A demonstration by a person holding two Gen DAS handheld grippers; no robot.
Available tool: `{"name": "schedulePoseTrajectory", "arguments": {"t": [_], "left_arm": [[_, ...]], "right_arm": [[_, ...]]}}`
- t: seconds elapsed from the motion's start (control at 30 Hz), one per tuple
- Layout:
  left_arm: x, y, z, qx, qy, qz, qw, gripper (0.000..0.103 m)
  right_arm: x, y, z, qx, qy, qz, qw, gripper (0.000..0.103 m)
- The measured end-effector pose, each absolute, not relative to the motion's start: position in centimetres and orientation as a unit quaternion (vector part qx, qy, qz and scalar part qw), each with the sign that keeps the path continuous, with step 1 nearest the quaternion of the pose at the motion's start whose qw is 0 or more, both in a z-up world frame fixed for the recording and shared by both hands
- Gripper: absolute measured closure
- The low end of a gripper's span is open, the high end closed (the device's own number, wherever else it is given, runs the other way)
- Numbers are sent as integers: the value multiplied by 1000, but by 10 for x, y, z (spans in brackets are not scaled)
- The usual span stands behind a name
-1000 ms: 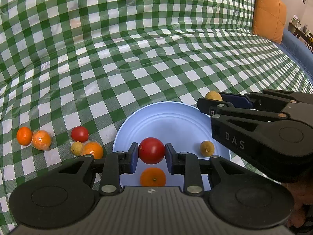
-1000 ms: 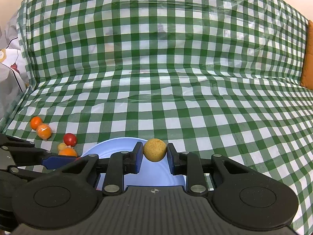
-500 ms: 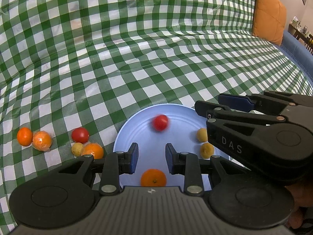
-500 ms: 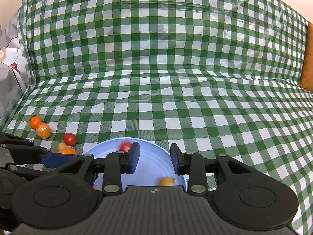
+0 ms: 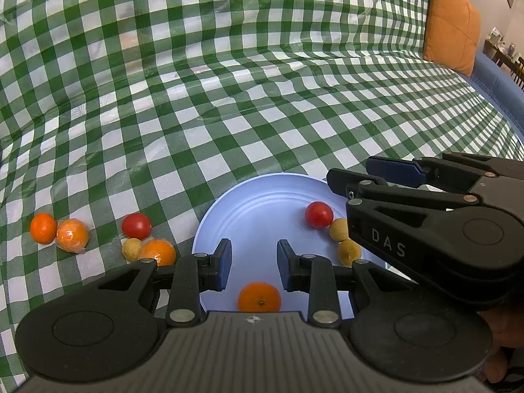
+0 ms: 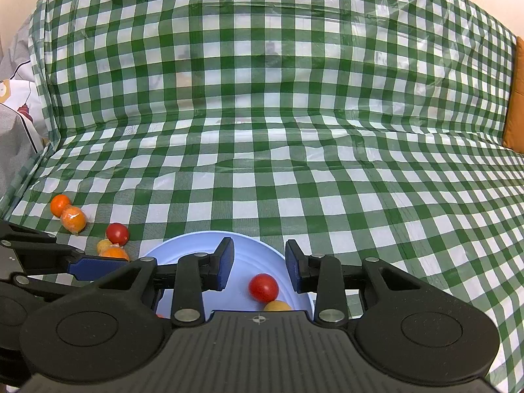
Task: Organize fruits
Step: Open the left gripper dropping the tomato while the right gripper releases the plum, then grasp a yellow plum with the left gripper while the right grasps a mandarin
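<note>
Both the left gripper (image 5: 253,263) and right gripper (image 6: 259,263) hover with fingers spread and empty over the blue plate (image 5: 262,203), which holds 4 fruits. 5 more, probably tomato (image 5: 136,225), oranges and longan, lie left of the left fingers; approach low, pinch gently.

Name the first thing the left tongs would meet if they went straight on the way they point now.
Probably the bare floor of the blue plate; the left tongs are open above it, no fruit between them. Depth is unclear.

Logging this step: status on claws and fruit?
Both claws open, empty: left, right. Plate holds four fruits. Five on cloth. Nothing blocking.
</note>
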State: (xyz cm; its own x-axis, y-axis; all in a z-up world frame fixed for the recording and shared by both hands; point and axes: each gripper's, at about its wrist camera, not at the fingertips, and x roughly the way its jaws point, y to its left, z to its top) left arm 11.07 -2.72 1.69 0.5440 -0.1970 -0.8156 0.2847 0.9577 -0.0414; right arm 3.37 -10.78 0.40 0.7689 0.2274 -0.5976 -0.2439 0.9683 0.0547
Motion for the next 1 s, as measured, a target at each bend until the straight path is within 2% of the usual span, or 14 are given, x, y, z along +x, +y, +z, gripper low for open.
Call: {"name": "schedulePoseTrajectory", "arguments": {"t": [1.0], "left_arm": [[112,-4,20,33,453,-125,882,70]], "right_arm": [[35,-94,3,-10,316,121,941,66]]}}
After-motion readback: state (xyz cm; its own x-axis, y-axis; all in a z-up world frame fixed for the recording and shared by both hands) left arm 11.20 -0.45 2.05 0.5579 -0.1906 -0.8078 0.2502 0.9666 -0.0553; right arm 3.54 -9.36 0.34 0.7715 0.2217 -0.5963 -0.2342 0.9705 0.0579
